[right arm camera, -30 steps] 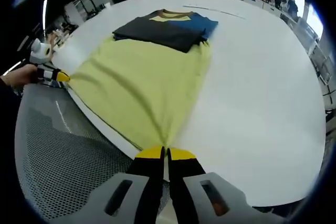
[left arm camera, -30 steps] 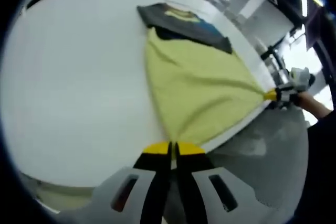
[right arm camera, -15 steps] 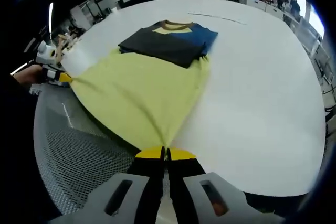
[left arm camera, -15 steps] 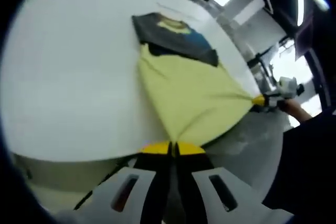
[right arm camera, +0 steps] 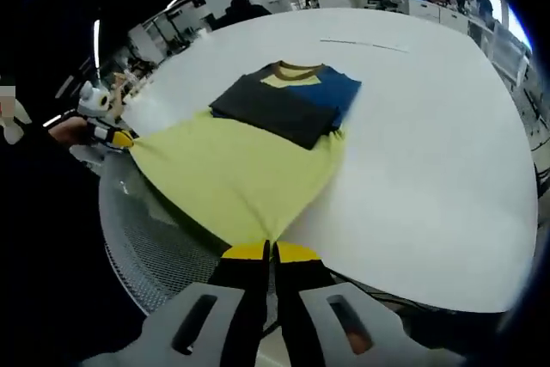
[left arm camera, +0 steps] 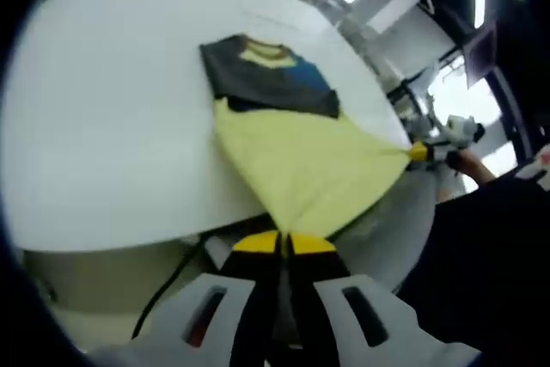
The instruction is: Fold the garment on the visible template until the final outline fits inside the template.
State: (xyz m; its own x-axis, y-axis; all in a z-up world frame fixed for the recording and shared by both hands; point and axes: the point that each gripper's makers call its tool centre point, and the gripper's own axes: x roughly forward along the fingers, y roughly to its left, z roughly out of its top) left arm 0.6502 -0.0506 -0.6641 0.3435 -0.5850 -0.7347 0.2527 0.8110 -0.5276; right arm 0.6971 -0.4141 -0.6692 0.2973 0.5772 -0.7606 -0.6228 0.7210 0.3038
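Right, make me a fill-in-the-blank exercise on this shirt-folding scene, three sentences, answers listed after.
1. The stretched lower part of the T-shirt is ____ in colour.
2. The left gripper and the right gripper each pinch one ____ of the hem.
3. The folded dark and blue upper part lies on the round ____ table.

Missing words: yellow; corner; white
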